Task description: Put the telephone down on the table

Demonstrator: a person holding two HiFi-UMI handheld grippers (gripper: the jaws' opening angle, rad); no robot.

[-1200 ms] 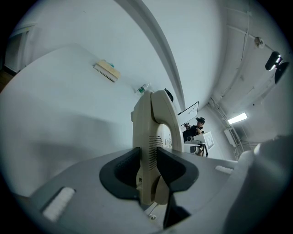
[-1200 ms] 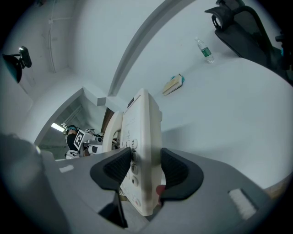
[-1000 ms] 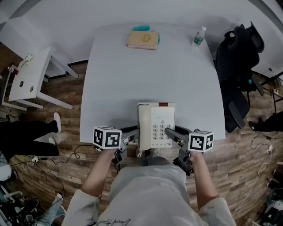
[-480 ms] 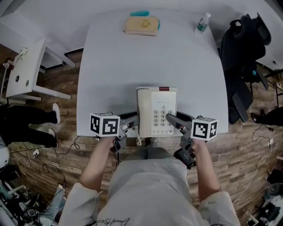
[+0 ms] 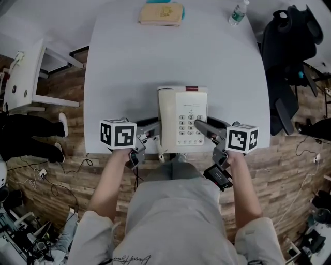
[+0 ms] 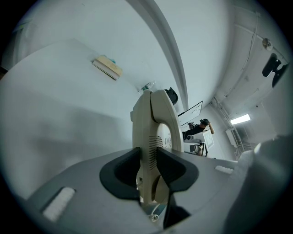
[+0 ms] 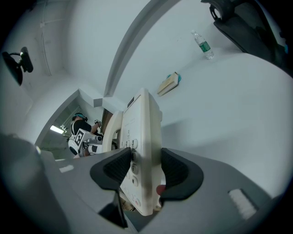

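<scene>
While the left gripper (image 5: 153, 133) and right gripper (image 5: 201, 127) clamp its sides, the cream telephone (image 5: 182, 111) shows grey keys

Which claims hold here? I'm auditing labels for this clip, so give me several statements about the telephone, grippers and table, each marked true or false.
1. The left gripper and right gripper are each shut on a side of the telephone. True.
2. A water bottle stands near the far right corner of the table. True.
3. The handset lies loose on the table. False: it sits on the telephone's left side.
4. The tan book is held by the right gripper. False: it lies at the table's far edge, untouched.
</scene>
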